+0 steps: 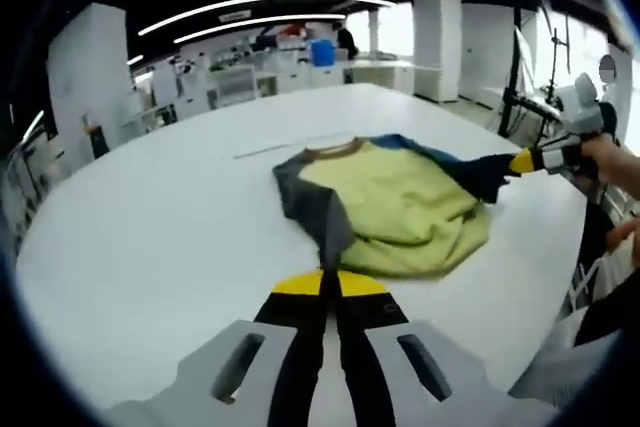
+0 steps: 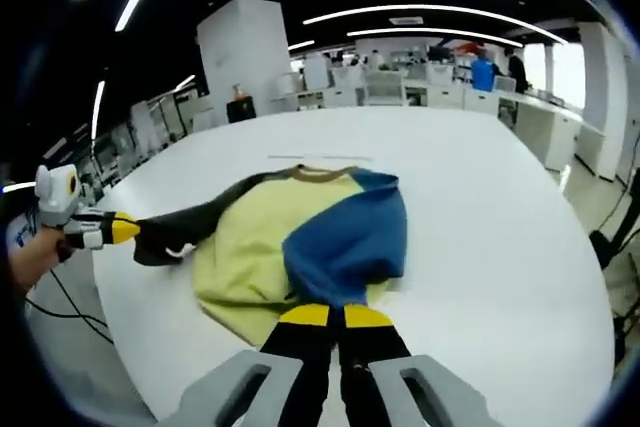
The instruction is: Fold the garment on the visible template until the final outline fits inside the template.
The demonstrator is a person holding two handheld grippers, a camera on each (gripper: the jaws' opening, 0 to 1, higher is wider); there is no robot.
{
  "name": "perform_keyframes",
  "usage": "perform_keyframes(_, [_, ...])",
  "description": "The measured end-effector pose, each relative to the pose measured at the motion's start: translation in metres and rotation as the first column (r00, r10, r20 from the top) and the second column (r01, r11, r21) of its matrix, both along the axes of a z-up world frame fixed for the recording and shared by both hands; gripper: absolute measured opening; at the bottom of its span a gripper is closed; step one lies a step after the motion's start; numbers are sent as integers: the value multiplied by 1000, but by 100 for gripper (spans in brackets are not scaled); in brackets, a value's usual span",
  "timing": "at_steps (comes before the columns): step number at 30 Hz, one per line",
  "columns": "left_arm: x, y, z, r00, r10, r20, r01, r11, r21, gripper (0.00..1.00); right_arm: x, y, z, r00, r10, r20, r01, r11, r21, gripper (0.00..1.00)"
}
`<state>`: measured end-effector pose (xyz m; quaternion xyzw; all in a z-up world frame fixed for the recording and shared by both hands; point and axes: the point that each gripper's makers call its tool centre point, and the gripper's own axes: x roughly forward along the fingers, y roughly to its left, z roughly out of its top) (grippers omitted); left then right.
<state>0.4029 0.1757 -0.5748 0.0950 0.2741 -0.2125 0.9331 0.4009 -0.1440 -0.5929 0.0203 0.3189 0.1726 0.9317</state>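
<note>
- Yellow-tipped and black, left gripper (image 1: 329, 282) at the bottom of the left gripper view, jaws pressed together on the grey sleeve (image 1: 322, 215) of the garment (image 1: 395, 205).
- Same yellow-and-black on the right gripper (image 2: 335, 313) in the right gripper view, jaws clamped together on the end of the blue sleeve (image 2: 350, 237).
- No brand, label or readable writing anywhere on grippers or cloth.
- Yellow-green body lying flat on the white table (image 1: 150, 217), brown collar (image 2: 318, 173) pointing away toward the far edge, hem toward the near edge.
- Long axis running collar to hem, roughly away from the right gripper's camera.
- Blue sleeve folded in across the yellow-green front, reaching down to the right gripper's tips.
- Grey sleeve stretched out sideways, off the body, taut between shoulder and left gripper.
- In the right gripper view, left gripper coming in from the left edge, held level in a hand (image 2: 30, 252), tips pointing inward at the garment.
- In the left gripper view, right gripper entering from the right, held by a hand (image 1: 610, 159), tips aimed at the garment's dark blue side.
- Thin line (image 2: 320, 157) on the tabletop just beyond the collar, possibly the template's edge; cannot tell.
- Desks, white pillars and ceiling light strips well beyond the table.
</note>
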Motion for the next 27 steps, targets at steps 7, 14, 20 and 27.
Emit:
perform_keyframes(7, [18, 42, 15, 996, 74, 50, -77, 995, 59, 0, 7, -19, 6, 999, -31, -14, 32, 999, 28, 0])
perform_keyframes(14, [35, 84, 24, 990, 109, 94, -123, 981, 152, 0, 22, -44, 18, 998, -64, -14, 65, 998, 25, 0])
perform_keyframes(20, [48, 125, 15, 984, 141, 111, -166, 951, 260, 0, 30, -71, 18, 994, -104, -26, 104, 995, -10, 0])
perform_keyframes(27, [54, 154, -3, 979, 180, 99, -202, 933, 298, 0, 36, -95, 13, 986, -158, -59, 157, 988, -13, 0])
